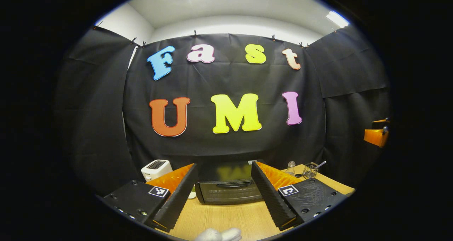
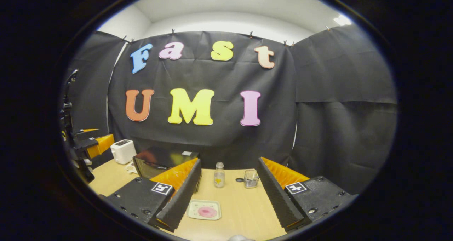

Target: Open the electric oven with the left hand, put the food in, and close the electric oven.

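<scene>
Pale wood — the table [image 1: 226, 216] carries everything here. Biggest on it is the black electric oven [image 1: 228, 191], door closed, standing toward the back edge, dead ahead between the left gripper [image 1: 223, 193]'s spread fingers, which grasp nothing. In the right gripper view the same oven [image 2: 161, 163] sits back left, partly hidden behind that gripper's left finger [image 2: 182, 195].

Next down, a white toaster [image 1: 156, 169] at the back left corner, just beside the oven. To the oven's right stand a small wire basket [image 2: 251, 178] with a utensil poking out and a clear bottle [image 2: 219, 175] with something pale yellow in its lower part.

The right gripper [image 2: 230, 195] hangs released, fingers wide — and between them, near the front edge, lies a pale square plate [image 2: 204, 209] holding the food [image 2: 207, 212], a flat pink round. The plate lies well apart from the oven.
</scene>
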Available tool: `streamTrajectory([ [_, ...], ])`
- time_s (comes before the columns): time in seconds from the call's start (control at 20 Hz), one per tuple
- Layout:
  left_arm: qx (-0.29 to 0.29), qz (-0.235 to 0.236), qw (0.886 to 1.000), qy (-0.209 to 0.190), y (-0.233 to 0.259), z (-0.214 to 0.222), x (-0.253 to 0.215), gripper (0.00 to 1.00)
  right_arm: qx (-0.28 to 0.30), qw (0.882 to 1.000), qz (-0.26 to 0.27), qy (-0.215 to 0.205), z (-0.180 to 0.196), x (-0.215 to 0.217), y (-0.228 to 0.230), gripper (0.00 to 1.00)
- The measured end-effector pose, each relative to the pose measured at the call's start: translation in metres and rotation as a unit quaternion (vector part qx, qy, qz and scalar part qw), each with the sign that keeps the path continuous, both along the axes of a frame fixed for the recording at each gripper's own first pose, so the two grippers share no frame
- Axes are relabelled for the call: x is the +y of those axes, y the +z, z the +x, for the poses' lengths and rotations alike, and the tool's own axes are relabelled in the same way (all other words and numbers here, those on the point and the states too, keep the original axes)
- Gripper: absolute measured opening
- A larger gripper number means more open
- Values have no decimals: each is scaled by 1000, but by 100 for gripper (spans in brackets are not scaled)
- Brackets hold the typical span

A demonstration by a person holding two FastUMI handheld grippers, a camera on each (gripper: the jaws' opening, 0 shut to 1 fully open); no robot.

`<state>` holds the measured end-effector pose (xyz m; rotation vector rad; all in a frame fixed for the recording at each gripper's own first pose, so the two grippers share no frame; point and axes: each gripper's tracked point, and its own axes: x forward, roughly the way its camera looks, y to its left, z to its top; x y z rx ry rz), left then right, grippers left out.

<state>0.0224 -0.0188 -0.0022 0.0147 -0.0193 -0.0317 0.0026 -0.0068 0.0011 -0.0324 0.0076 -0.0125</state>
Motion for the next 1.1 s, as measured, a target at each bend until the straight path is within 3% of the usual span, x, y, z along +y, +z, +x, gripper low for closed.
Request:
streamTrajectory([
  [0.1, 1, 0, 1000, -3, -3, 11, -3, 96, 3, 1000, -1, -1, 2, -2, -1, 100],
  [0.15, 1, 0, 1000, -4, -6, 18, -4, 96, 4, 1000, -1, -1, 2, -2, -2, 96],
  [0.3, 8, -5, 1000, -6, -19, 47, -9, 96, 10, 1000, 1, -5, 3, -5, -2, 100],
  [0.5, 21, -13, 1000, -10, -39, 93, -20, 96, 25, 1000, -5, -17, 2, -12, -6, 96],
  [0.7, 59, -20, 998, -14, -81, 141, -30, 96, 38, 999, -11, -33, -4, -21, -8, 100],
  [0.85, 101, -26, 994, -10, -122, 170, -33, 97, 47, 998, -8, -44, -8, -27, -14, 96],
  [1.1, 151, -3, 989, -9, -170, 193, -37, 97, 75, 995, -11, -58, -13, -33, -31, 100],
])
